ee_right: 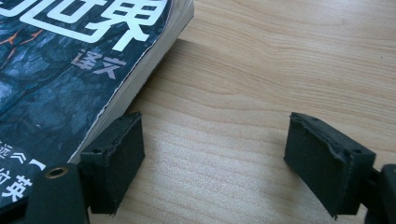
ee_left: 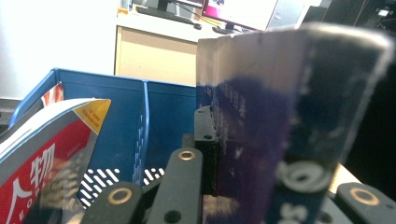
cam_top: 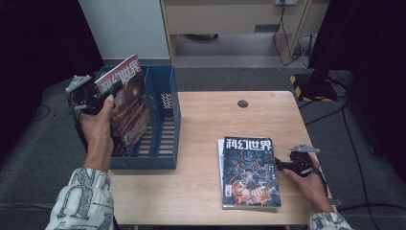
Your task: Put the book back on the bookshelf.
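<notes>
Left gripper is clamped on the red magazine, holding it tilted over the blue file rack, while right gripper rests open-jawed beside the rack-side stack's dark magazine.

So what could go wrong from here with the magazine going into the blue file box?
1. The left tool grips the tilted magazine only near its top edge, so it could swing or slip as it goes down.
2. A red magazine already leans inside the blue file box; the incoming one may catch on it.
3. The right tool stands open beside the magazine stack and could nudge it.
</notes>
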A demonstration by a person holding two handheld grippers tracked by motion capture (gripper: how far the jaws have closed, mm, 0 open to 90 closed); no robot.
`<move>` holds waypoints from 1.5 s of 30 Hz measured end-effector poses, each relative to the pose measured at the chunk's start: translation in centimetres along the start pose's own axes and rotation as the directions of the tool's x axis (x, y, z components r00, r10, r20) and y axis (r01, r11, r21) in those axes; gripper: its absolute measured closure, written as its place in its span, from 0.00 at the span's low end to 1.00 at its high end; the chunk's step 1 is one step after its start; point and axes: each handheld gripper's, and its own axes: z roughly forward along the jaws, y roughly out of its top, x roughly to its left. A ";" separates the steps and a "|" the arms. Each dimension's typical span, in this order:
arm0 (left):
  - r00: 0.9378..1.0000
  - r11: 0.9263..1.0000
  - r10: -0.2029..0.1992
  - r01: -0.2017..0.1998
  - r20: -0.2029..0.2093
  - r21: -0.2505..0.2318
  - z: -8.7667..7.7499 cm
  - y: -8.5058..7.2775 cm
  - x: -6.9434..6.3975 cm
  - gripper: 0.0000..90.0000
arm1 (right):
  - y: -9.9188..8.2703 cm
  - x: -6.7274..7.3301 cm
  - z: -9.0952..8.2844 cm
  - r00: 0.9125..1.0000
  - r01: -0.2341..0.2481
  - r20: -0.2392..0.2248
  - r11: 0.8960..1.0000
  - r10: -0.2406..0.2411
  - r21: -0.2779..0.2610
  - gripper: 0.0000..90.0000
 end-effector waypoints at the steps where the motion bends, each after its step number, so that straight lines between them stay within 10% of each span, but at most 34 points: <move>1: 1.000 1.000 -0.008 0.008 0.002 -0.002 0.0 -0.2 0.1 0.93 | 0.0 0.0 0.0 1.000 0.000 0.000 1.000 0.000 0.000 0.22; 45: 0.997 0.998 -0.066 0.066 -0.040 0.007 1.7 -5.6 1.7 0.92 | 0.0 -0.1 0.0 1.000 0.003 -0.005 1.000 -0.003 0.005 0.22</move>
